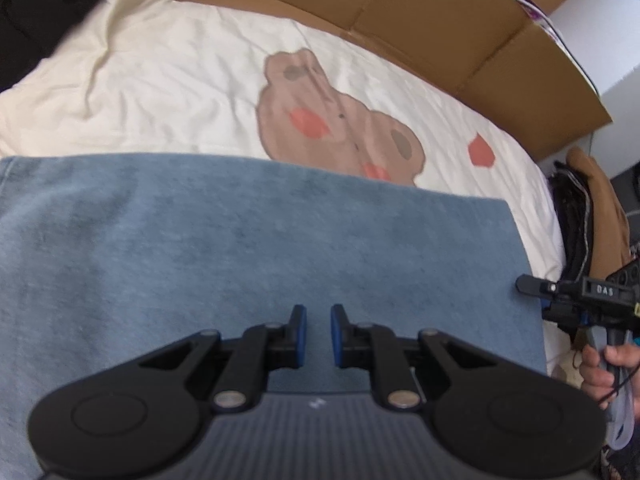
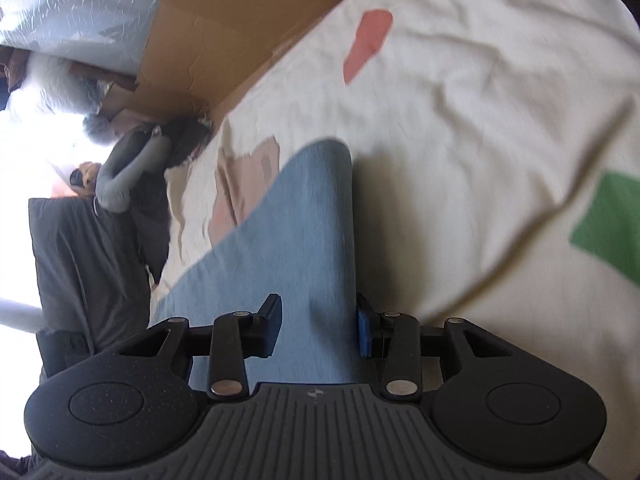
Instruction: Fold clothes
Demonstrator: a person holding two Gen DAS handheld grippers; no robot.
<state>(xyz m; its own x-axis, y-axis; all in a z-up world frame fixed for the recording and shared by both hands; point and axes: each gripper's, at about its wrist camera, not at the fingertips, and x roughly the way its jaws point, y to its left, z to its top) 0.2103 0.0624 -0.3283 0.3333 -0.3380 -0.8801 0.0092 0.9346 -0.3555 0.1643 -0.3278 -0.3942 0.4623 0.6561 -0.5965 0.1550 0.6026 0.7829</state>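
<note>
A blue garment (image 1: 260, 248) lies flat on the cream bed sheet (image 1: 160, 80), its far edge straight and its right edge square. My left gripper (image 1: 319, 332) hovers over the near middle of it, jaws almost together with a narrow gap and nothing between them. My right gripper (image 1: 529, 285) reaches in at the garment's right edge, held by a hand (image 1: 600, 364). In the right wrist view the right gripper (image 2: 318, 328) is open and straddles a strip of the blue garment (image 2: 304, 220). The garment's edge runs beside one pad, and neither pad presses on it.
The sheet carries a brown bear print (image 1: 332, 120) and red and green patches (image 2: 612, 224). Cardboard panels (image 1: 400, 8) line the bed's far side. Black clothing (image 1: 32, 8) sits at the far left. A stack of dark and brown items (image 1: 592, 216) stands off the right edge.
</note>
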